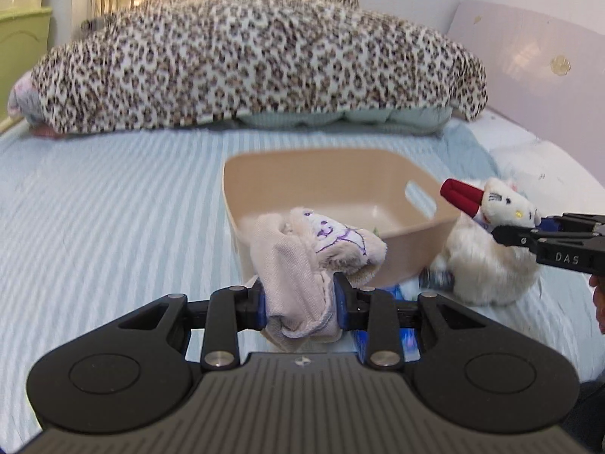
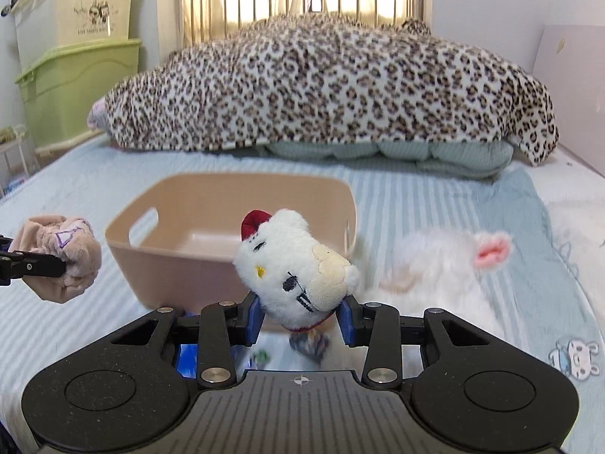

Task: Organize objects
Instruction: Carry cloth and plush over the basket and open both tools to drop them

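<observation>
1. Closest in, the left gripper (image 1: 300, 304) is clamped on a crumpled pale-pink cloth pouch with purple stitching (image 1: 314, 253), held just in front of the near rim of the beige plastic basket (image 1: 264, 168) on the striped blue bedsheet (image 1: 113, 196).
2. The right gripper (image 2: 300, 319) pinches a small white plush cat with a red bow (image 2: 291, 265) at the neck, beside the basket.
3. Both look light, soft and squashy; a grip mid-body should hold.
4. A fluffy white plush toy (image 2: 435, 276) lies loose right of the basket.
</observation>
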